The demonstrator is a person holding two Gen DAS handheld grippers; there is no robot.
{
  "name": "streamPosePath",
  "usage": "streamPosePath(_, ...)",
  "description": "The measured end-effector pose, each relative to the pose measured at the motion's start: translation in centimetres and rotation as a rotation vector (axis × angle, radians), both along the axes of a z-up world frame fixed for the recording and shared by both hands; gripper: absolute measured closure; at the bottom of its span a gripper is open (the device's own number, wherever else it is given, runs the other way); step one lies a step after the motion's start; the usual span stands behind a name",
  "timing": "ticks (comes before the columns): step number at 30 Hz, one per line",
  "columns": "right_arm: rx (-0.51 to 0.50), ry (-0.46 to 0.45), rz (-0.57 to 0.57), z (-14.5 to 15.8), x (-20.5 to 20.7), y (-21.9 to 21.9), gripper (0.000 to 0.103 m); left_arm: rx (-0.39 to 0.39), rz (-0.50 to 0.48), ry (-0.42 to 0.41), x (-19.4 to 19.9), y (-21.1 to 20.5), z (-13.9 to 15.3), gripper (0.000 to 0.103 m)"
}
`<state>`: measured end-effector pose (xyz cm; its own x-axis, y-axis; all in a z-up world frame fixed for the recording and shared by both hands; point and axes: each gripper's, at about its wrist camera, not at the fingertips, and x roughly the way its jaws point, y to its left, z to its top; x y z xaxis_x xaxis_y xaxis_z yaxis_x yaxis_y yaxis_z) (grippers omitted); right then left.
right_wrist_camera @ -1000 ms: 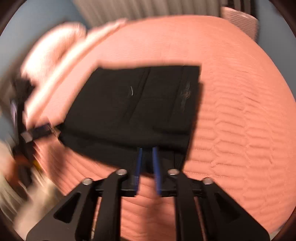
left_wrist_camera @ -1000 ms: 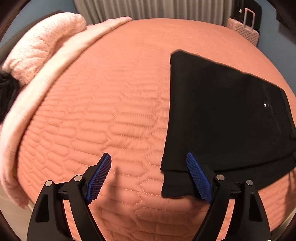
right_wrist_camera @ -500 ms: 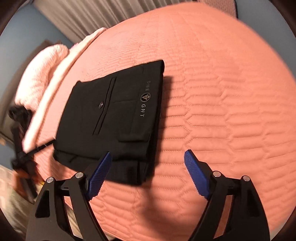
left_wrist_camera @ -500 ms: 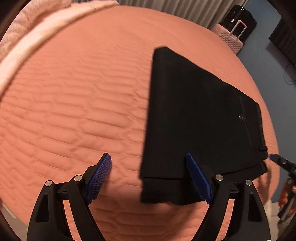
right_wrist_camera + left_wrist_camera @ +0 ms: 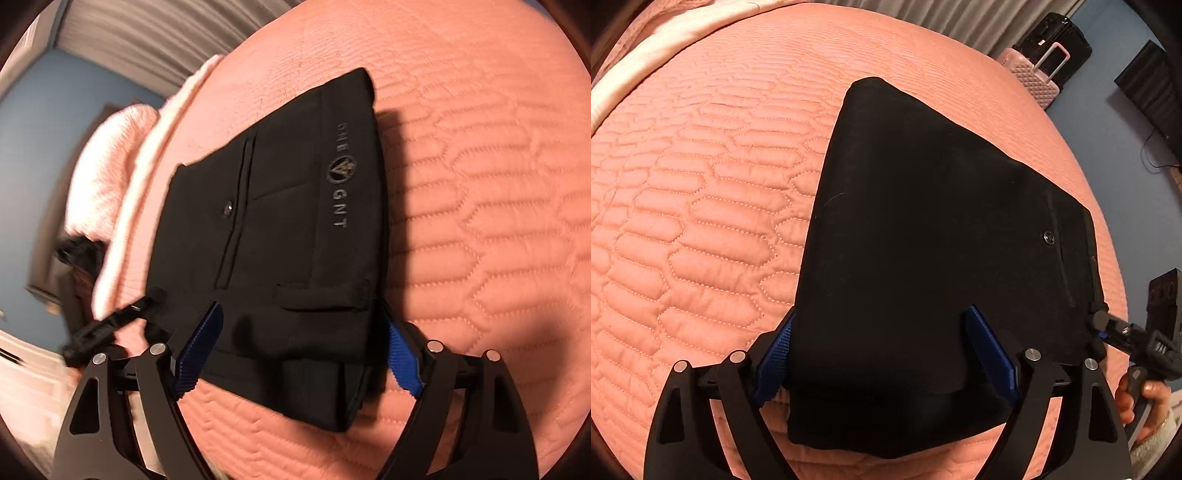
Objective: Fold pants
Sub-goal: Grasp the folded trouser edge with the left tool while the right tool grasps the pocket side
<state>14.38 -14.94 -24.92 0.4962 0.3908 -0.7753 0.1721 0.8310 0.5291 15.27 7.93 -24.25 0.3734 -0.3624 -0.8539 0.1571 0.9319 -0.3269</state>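
Observation:
Black pants point(image 5: 923, 240) lie folded into a flat stack on the pink quilted bed point(image 5: 701, 221). In the right wrist view the pants point(image 5: 288, 229) show a back pocket, a button and a grey "GNT" logo. My left gripper point(image 5: 882, 354) is open, its blue pads straddling the near end of the stack. My right gripper point(image 5: 299, 347) is open, straddling the waistband corner of the stack. The right gripper also shows in the left wrist view point(image 5: 1115, 332) at the right edge of the pants. The left gripper shows in the right wrist view point(image 5: 110, 325).
A pale pink blanket point(image 5: 110, 177) and white sheet edge point(image 5: 646, 55) lie along the head of the bed. A pink suitcase point(image 5: 1034, 77) and a black one point(image 5: 1060, 44) stand on the floor beyond the far bed edge.
Both grippers have moved in over the folded pants and now straddle its near edges. The right gripper, nearly shut a second ago, opened wide.

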Motion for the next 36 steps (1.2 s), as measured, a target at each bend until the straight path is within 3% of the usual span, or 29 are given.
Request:
streamPosePath(2, -0.050, 0.013, -0.003, 0.4, 0.0, 0.2, 0.063, 0.030, 0.008, -0.006, -0.3, -0.4, 0.2, 0.036)
streamPosePath(3, -0.043, 0.011, -0.005, 0.6, -0.1, 0.0, 0.067, 0.033, 0.008, -0.010, -0.3, -0.3, 0.1, 0.040)
streamPosePath(5, -0.063, -0.001, 0.004, 1.6, -0.6, -0.2, 0.075, 0.048, -0.001, -0.022, -0.8, -0.2, 0.8, 0.060)
streamPosePath(8, -0.075, 0.000, 0.016, 2.9, -1.9, -0.6, 0.079, 0.042, -0.006, -0.020, -1.7, 0.4, 1.3, 0.070)
streamPosePath(14, -0.060, 0.042, 0.028, 2.4, -5.8, -1.9, 0.077, -0.003, -0.046, 0.006, -5.3, 0.7, 0.5, 0.069)
streamPosePath(15, -0.062, 0.047, 0.032, 1.8, -6.3, -2.1, 0.075, 0.006, -0.045, 0.001, -5.8, 0.7, 0.3, 0.066)
streamPosePath(17, -0.048, 0.064, 0.018, 1.0, -6.9, -2.8, 0.058, 0.010, -0.017, -0.021, -6.1, 1.0, 0.3, 0.059)
streamPosePath(19, -0.014, 0.045, -0.020, 1.5, -7.4, -4.2, 0.051, 0.007, 0.054, -0.025, -5.3, 2.4, 1.2, 0.056)
streamPosePath(21, -0.017, 0.016, -0.030, 2.2, -7.1, -5.0, 0.050, 0.035, 0.076, -0.065, -4.1, 3.3, 2.4, 0.045)
streamPosePath(22, -0.015, 0.005, -0.030, 2.4, -6.8, -5.3, 0.043, 0.056, 0.085, -0.095, -3.3, 3.8, 3.0, 0.035)
streamPosePath(24, 0.018, -0.012, -0.034, 2.3, -5.8, -6.3, 0.039, 0.056, 0.083, -0.122, -1.5, 4.2, 3.8, 0.033)
streamPosePath(27, 0.088, -0.007, -0.033, 1.1, -4.1, -6.9, 0.039, -0.035, 0.045, -0.066, 1.2, 3.7, 3.1, 0.028)
streamPosePath(31, 0.124, 0.007, -0.016, -0.3, -2.7, -6.0, 0.038, -0.013, -0.025, 0.021, 2.6, 1.3, 0.0, 0.028)
streamPosePath(33, 0.121, -0.019, -0.005, -0.1, -2.3, -5.2, 0.031, -0.053, -0.050, 0.072, 2.6, 0.3, -1.4, 0.028)
streamPosePath(36, 0.090, -0.035, 0.012, 0.0, -1.8, -4.6, 0.031, -0.018, -0.062, 0.025, 2.1, -0.6, -1.5, 0.027)
